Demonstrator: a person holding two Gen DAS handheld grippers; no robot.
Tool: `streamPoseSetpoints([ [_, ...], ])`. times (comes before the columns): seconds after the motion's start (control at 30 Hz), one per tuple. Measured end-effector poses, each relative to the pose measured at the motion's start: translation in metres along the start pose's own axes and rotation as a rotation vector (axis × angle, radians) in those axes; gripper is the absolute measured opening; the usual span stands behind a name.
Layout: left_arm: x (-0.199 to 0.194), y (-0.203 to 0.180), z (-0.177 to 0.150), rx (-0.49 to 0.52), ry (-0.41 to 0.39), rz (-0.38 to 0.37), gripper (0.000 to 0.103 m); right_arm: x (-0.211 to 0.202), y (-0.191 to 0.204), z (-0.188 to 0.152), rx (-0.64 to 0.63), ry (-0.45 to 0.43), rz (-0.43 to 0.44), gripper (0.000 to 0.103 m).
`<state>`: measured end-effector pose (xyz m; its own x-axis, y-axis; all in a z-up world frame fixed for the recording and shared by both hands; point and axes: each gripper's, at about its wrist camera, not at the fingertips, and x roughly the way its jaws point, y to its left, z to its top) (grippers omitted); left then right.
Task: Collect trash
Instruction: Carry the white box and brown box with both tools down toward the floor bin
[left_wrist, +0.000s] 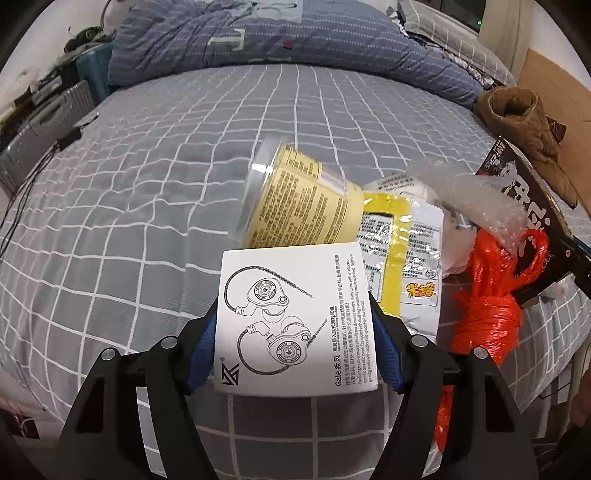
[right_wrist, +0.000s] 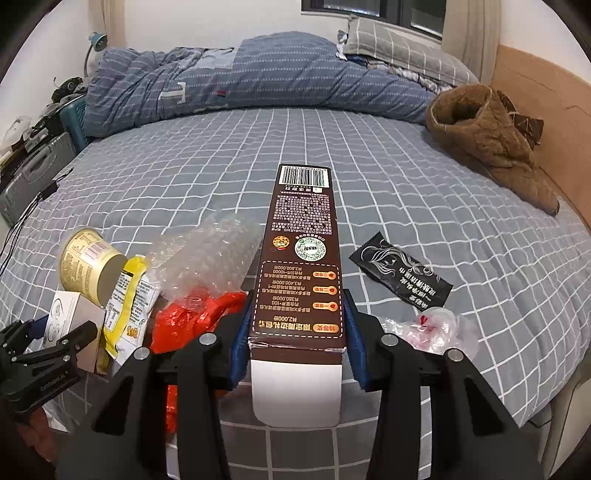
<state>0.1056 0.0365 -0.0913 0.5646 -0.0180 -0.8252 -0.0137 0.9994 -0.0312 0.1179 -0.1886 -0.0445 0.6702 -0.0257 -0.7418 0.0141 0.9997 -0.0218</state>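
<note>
My left gripper (left_wrist: 293, 314) is shut on a white earphone box (left_wrist: 291, 273), its blue pads pressing on both sides. In the right wrist view that box (right_wrist: 64, 310) shows at far left. My right gripper (right_wrist: 299, 306) is shut on a long brown carton (right_wrist: 303, 229) that points away over the bed. Between the two lie a tipped yellow cup (left_wrist: 295, 199), a yellow snack wrapper (left_wrist: 399, 258), bubble wrap (right_wrist: 207, 254) and a red plastic bag (right_wrist: 192, 321). A black sachet (right_wrist: 400, 275) and a crumpled clear bag (right_wrist: 436, 330) lie right of the carton.
Everything rests on a bed with a grey checked sheet (right_wrist: 443, 206). A blue duvet (right_wrist: 258, 81) is heaped at the far end, and a brown fleece garment (right_wrist: 487, 136) lies by the wooden headboard (right_wrist: 535, 110). A grey suitcase (right_wrist: 33, 173) and cables sit off the left edge.
</note>
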Motion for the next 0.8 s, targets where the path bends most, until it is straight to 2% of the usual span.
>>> streamPoseSetpoints([
  [0.43, -0.032, -0.001, 0.0, -0.017, -0.07, 0.002, 0.069, -0.04, -0.002, -0.01, -0.007, -0.068, 0.012, 0.042],
  [0.8, -0.071, -0.003, -0.019, -0.025, -0.13, -0.014, 0.069, -0.077, -0.003, -0.026, -0.012, -0.117, 0.021, 0.042],
])
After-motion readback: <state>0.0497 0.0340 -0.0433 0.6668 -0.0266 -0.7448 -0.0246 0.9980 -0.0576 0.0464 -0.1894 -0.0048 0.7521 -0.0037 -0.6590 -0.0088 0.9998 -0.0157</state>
